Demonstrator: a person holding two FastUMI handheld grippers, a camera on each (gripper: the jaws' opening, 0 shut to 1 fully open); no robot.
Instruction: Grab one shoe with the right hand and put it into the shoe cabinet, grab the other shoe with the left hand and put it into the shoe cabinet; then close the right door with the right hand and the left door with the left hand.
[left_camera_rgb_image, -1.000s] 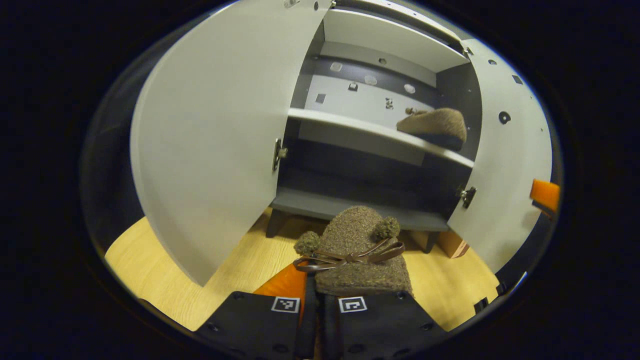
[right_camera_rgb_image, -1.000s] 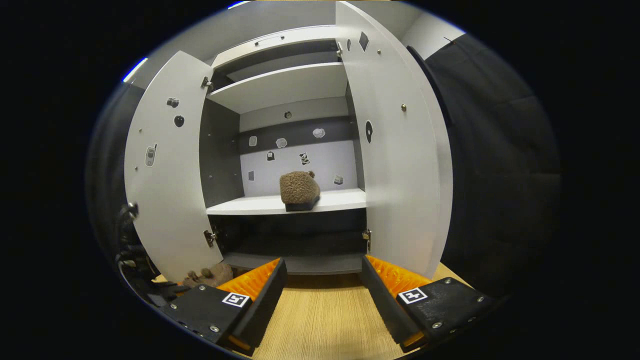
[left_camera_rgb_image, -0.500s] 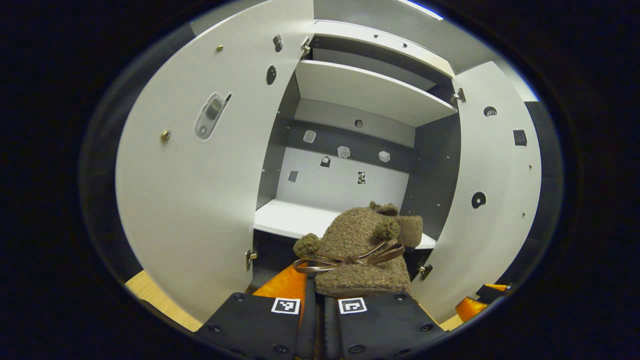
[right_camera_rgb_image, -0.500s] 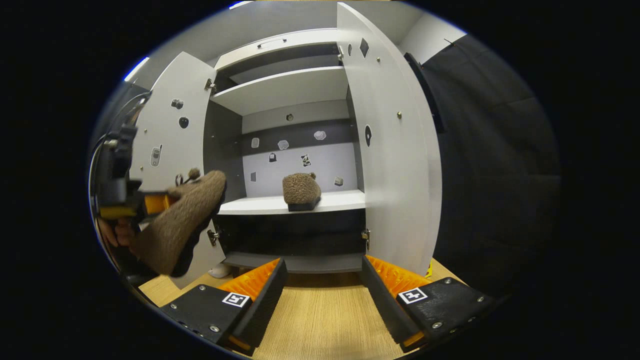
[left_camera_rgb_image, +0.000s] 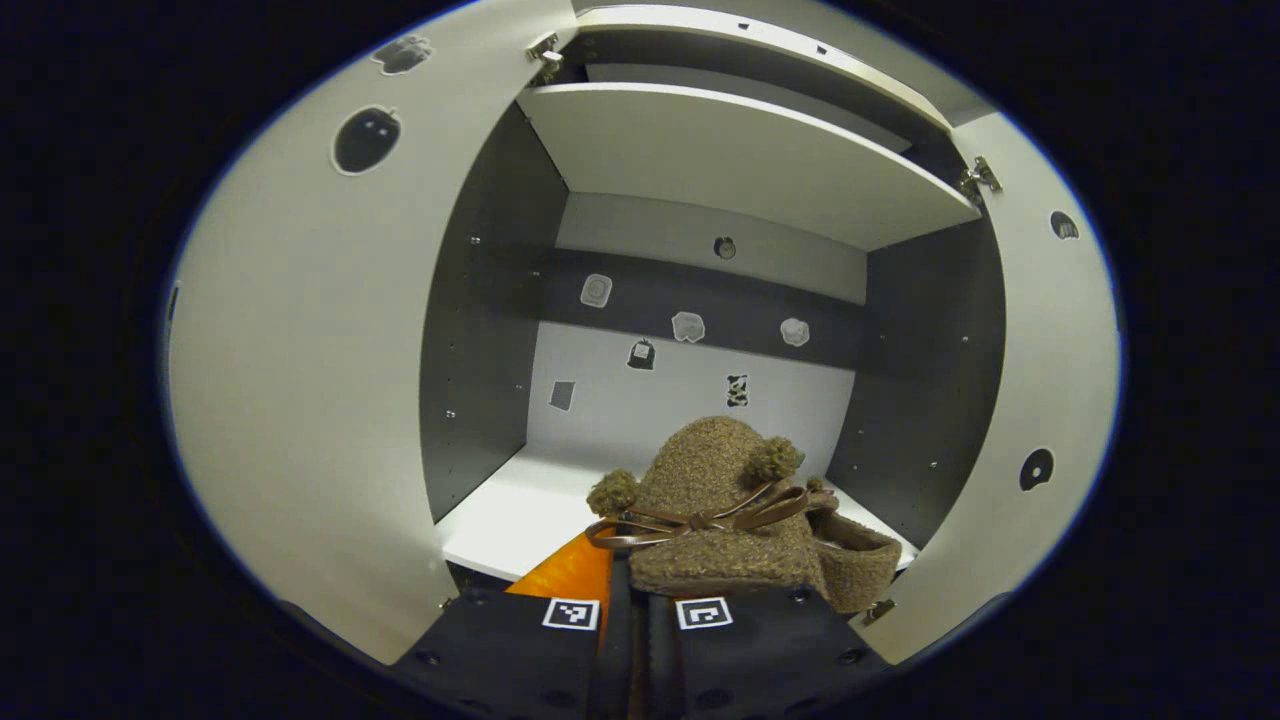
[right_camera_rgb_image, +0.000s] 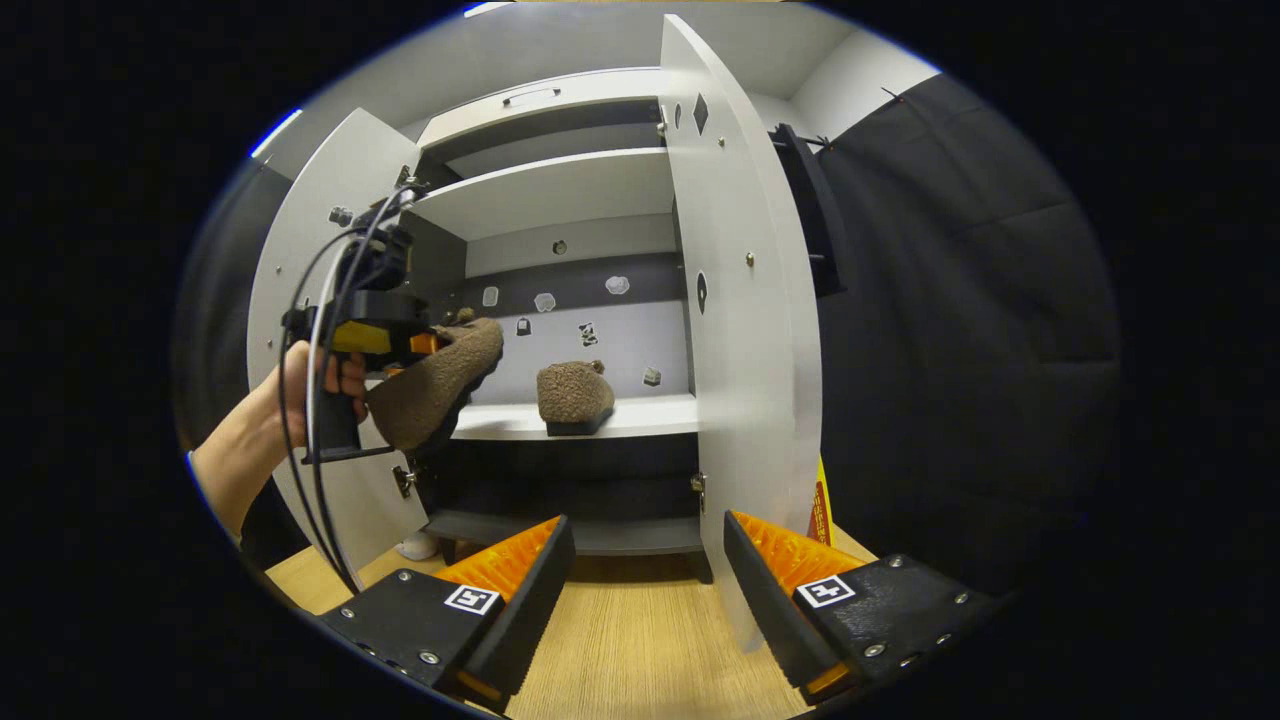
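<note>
Left claw (left_camera_rgb_image: 640, 600) gripping shoe (left_camera_rgb_image: 720, 520), lower centre; right claw (right_camera_rgb_image: 640, 590) hanging open. Lowering flat onto shelf (left_camera_rgb_image: 510, 510), beside other shoe (right_camera_rgb_image: 574, 397), advisable.

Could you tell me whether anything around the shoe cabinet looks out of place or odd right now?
Nothing stands out. One fuzzy brown slipper sits flat on the white middle shelf; the left tool holds the other brown slipper before the open grey cabinet doors.
</note>
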